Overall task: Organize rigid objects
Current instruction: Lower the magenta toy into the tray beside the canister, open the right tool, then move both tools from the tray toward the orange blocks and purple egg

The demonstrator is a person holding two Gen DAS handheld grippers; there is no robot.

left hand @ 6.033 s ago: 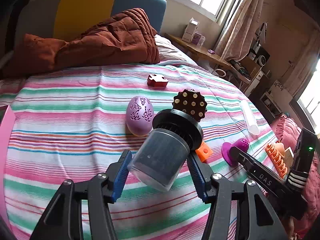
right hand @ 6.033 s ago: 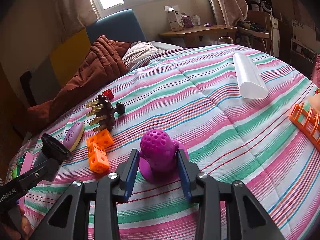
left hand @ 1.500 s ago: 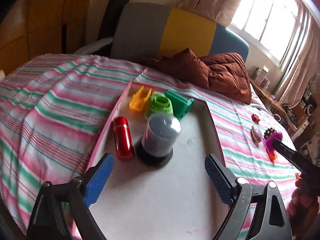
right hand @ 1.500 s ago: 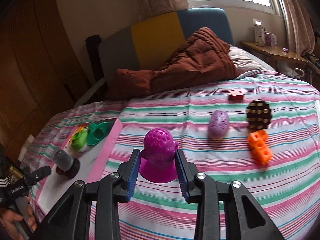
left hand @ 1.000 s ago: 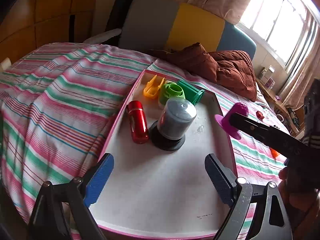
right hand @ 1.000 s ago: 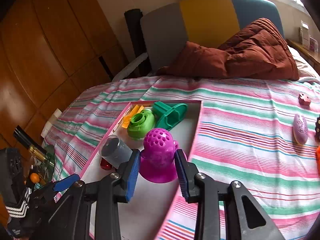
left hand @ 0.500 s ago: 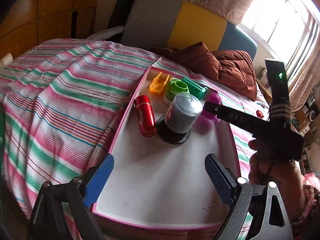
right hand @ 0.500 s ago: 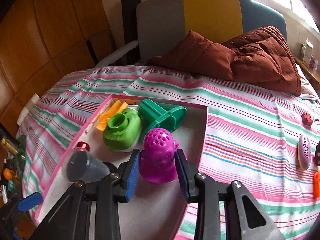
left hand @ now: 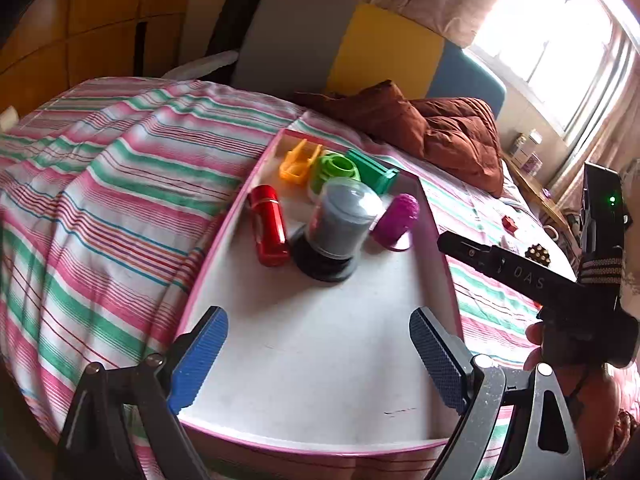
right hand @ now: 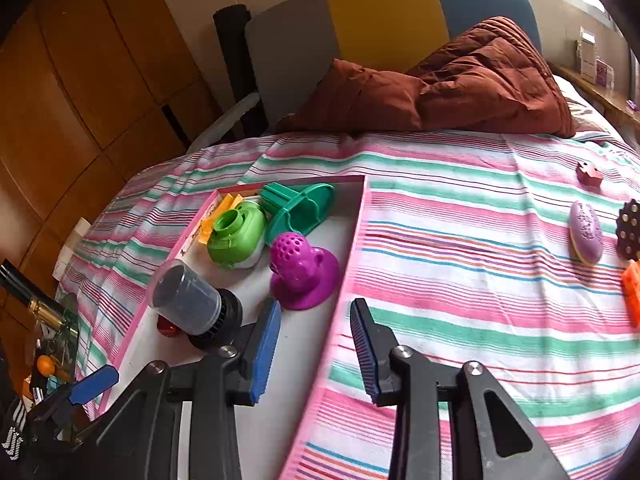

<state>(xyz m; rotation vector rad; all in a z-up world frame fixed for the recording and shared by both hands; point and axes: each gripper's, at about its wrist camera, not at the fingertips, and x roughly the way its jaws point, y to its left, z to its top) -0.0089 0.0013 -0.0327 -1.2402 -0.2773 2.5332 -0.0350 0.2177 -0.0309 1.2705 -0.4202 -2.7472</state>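
The purple perforated piece [right hand: 298, 270] was seen standing on its flared base inside the pink-rimmed tray [right hand: 354, 240], close to the right-hand rim and just beside the green ring-shaped part [right hand: 236, 236] and the dark green holder [right hand: 300, 208]. Nothing was gripped by the right gripper [right hand: 316, 348]: its fingers were parted, just short of the piece, one over the tray floor and one over the rim. The left gripper [left hand: 316, 360] was likewise held wide apart and empty over the near, bare part of the tray. The grey capped canister [left hand: 340, 220] and the red cylinder [left hand: 268, 230] were crowded nearby, so a careless sideways move of the right fingers was judged likely to topple the tall canister or knock the purple piece. Because the tray rested on a soft striped bed [right hand: 460, 240], pressure on its rim was thought able to tilt it and set the red cylinder rolling. The lilac egg [right hand: 586, 232], the brown studded disc [right hand: 630, 230] and the small red block [right hand: 588, 174] were left on the bedspread.
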